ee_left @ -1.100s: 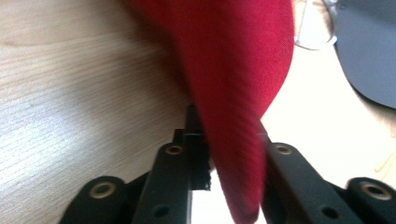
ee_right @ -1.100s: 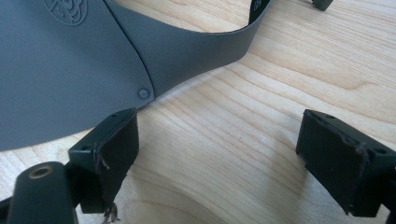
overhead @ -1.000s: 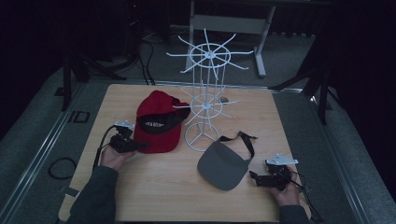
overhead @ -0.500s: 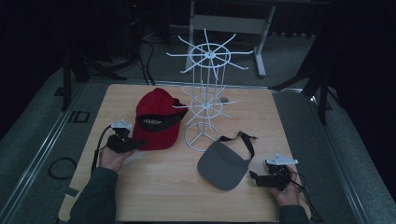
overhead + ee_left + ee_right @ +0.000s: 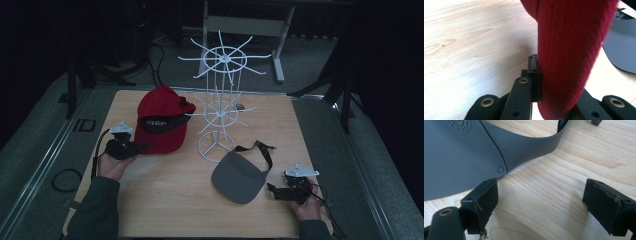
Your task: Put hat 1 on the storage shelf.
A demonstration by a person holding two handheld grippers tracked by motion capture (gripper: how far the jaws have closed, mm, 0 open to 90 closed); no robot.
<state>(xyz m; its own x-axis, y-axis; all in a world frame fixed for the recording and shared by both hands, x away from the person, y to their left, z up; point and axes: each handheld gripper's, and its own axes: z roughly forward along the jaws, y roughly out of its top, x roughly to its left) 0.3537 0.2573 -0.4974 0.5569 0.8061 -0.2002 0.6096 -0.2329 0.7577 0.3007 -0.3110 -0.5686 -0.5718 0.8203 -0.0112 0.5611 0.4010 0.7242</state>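
Observation:
A red cap [image 5: 162, 120] is at the left of the wooden table [image 5: 165, 200], its brim pinched by my left gripper [image 5: 141, 147], which is shut on it. In the left gripper view the red fabric [image 5: 569, 50] hangs between the jaws of my left gripper [image 5: 556, 85], above the table. A grey visor [image 5: 237, 176] with a black strap lies flat at the front right. My right gripper [image 5: 274, 190] rests on the table just right of it, open. In the right gripper view the visor [image 5: 461, 157] lies beside one jaw of that gripper [image 5: 545, 202], with bare wood between the jaws.
A white wire display stand [image 5: 220, 100] with spoke arms rises from the middle of the table, between cap and visor. A dark floor with cables and a grey frame [image 5: 240, 22] surrounds the table. The visor's edge [image 5: 621, 47] appears far off in the left gripper view.
My left gripper has risen a little with the cap's brim, so the red cap now stands tipped up higher. The right gripper and the visor have not moved.

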